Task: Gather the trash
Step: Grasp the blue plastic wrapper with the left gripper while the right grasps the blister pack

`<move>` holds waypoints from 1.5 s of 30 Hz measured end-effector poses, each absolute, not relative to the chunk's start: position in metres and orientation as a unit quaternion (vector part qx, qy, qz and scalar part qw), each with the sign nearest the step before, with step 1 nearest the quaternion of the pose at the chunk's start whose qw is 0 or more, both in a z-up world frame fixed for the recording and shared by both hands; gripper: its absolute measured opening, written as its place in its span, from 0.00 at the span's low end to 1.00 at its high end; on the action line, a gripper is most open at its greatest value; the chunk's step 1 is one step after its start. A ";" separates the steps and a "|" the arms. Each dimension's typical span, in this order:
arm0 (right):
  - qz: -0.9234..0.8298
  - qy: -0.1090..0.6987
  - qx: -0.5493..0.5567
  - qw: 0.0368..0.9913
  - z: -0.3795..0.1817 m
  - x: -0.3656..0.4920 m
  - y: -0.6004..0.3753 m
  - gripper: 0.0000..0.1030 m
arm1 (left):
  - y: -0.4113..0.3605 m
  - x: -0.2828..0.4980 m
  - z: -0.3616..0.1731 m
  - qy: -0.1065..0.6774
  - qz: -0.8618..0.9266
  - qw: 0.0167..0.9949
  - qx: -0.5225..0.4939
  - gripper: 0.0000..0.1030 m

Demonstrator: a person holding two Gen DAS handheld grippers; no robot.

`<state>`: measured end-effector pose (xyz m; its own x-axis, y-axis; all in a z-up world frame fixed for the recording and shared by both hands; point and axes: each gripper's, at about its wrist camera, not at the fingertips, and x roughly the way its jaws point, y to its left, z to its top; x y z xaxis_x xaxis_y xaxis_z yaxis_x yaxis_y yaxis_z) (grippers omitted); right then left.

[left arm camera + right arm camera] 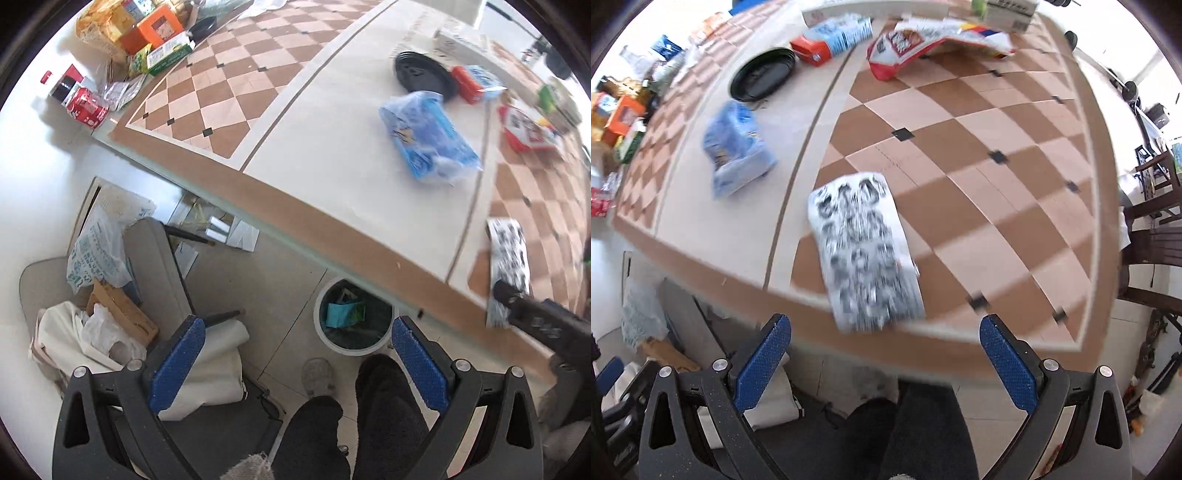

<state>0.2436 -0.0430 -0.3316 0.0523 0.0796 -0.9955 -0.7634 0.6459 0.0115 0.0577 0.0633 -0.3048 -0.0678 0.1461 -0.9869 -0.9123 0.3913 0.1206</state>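
A black-and-white patterned packet (pixel 866 254) lies on the checkered table at its near edge, overhanging slightly; it also shows in the left wrist view (pixel 508 258). My right gripper (pixel 884 339) is open and empty, just in front of and below the packet. My left gripper (pixel 297 341) is open and empty, held above the floor over a white trash bin (pixel 352 317) with a dark liner and some wrappers inside, half under the table edge. A blue plastic packet (pixel 428 138) (pixel 737 144) lies farther back on the table.
A black plate (pixel 762 74), a red-and-blue carton (pixel 831 38) and a red-and-white snack bag (pixel 923 40) lie at the table's far side. Boxes and cans (pixel 129 48) crowd the far left corner. A grey chair (pixel 110 295) piled with bags stands left of the bin. Wooden chairs (pixel 1152 229) stand right.
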 end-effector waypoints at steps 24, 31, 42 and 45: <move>0.332 0.606 -0.289 0.662 -0.301 0.362 0.024 0.64 | 0.179 0.169 -0.363 0.526 0.397 0.546 -0.518 0.56; 0.334 0.605 -0.261 0.674 -0.281 0.365 0.010 0.64 | 0.157 0.167 -0.343 0.553 0.398 0.591 -0.432 0.11; 0.359 0.590 -0.225 0.687 -0.247 0.319 -0.045 0.64 | 0.074 0.097 -0.284 0.536 0.395 0.650 -0.366 0.10; 0.371 0.592 -0.213 0.683 -0.244 0.287 -0.069 0.64 | 0.057 0.080 -0.277 0.528 0.386 0.656 -0.377 0.10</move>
<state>0.2875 -0.0687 -0.2443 0.0248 0.2550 -0.9666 -0.7588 0.6343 0.1479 0.0804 0.0569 -0.2769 0.1442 0.1088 -0.9836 -0.9045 0.4176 -0.0864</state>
